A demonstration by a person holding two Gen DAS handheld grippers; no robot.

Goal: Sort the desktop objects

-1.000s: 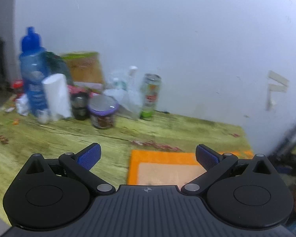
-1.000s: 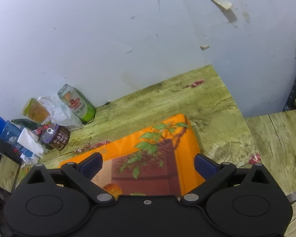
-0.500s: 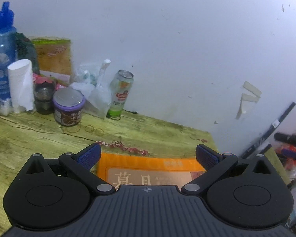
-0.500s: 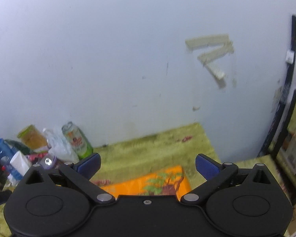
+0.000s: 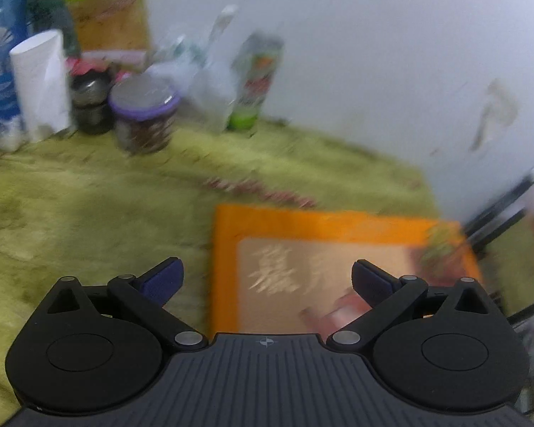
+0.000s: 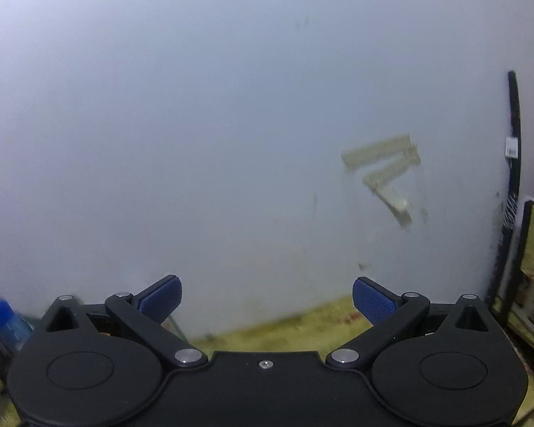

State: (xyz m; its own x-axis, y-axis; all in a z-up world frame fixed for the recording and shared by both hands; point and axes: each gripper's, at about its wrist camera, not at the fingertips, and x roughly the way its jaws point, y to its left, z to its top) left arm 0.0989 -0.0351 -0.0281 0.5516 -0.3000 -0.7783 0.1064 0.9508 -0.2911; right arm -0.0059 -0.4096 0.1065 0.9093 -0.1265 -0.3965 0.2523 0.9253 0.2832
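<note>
Both the left tool [image 5: 265, 277] and right tool [image 6: 265, 297] gape wide, empty. The orange book [image 5: 338, 259] at twelve o'clock is blurred; a hasty reach could misjudge its edge.

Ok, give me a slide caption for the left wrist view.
Open left claw hovers over an orange book on a green table, clutter along the wall.

Left gripper [image 5: 267, 279] w/ jaws spread wide, nothing betw. blue pads [image 5: 162, 281], tilted downward; right gripper [image 6: 266, 300] likewise wide apart & empty, aimed level, approx. horizontal.
</note>
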